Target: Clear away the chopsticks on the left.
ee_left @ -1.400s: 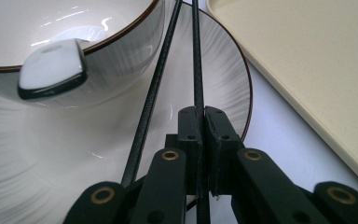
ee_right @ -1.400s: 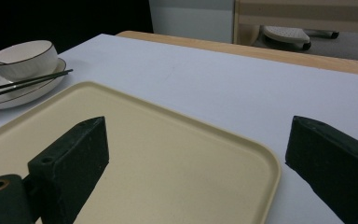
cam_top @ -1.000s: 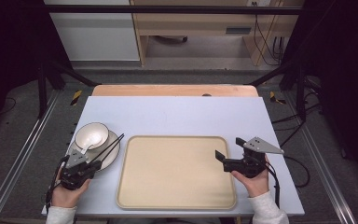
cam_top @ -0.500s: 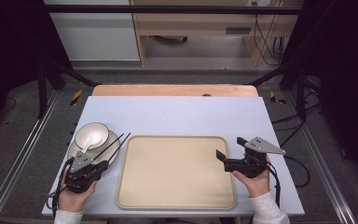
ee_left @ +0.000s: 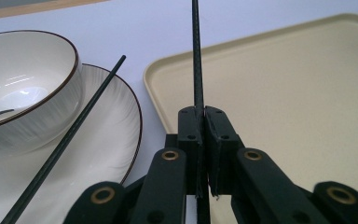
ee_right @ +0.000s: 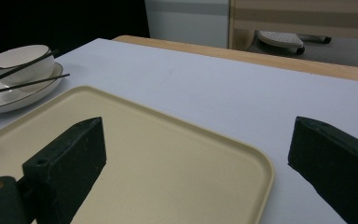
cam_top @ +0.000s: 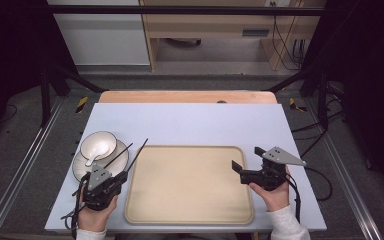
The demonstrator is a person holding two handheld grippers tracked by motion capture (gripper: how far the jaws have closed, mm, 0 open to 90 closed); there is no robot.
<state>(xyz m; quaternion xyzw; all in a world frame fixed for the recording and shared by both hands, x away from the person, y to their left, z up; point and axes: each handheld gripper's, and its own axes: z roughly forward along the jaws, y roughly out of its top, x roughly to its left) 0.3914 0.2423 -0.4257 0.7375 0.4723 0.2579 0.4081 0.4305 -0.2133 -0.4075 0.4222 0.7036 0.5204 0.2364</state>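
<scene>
A: Left gripper [cam_top: 111, 181] status?
B: Clamped on one dark chopstick [ee_left: 196, 65]; jaws pressed together in the left gripper view, stick rising straight up between the pads [ee_left: 192, 128]; in the high view, stick running from the jaws up and right, along the tray's left edge, tip over the table.

A: Second chopstick [ee_left: 70, 135]?
B: Not in the jaws; lying slanted across the plate [ee_left: 116, 130], far end close against the bowl's side; contact with the bowl not clear.

A: Bowl and plate position?
B: White bowl [cam_top: 98, 144] with dark rim sitting on the plate, rear-left part of it; a spoon [cam_top: 94, 156] inside the bowl, handle pointing toward the near edge; plate just left of the tray, near but apart from it.

A: Tray?
B: Beige tray [cam_top: 190, 220] at table centre, near side; bare surface; resting flat on the pale table [cam_top: 190, 120].

A: Right gripper [cam_top: 237, 170]?
B: Jaws spread wide, nothing between them; held level in the right hand [cam_top: 272, 192] just past the tray's right edge, jaws pointing left over the tray's right rim; grey plate on top.

A: Left hand [cam_top: 95, 212]?
B: At the near-left corner of the table, gripper body just in front of the plate.
</scene>
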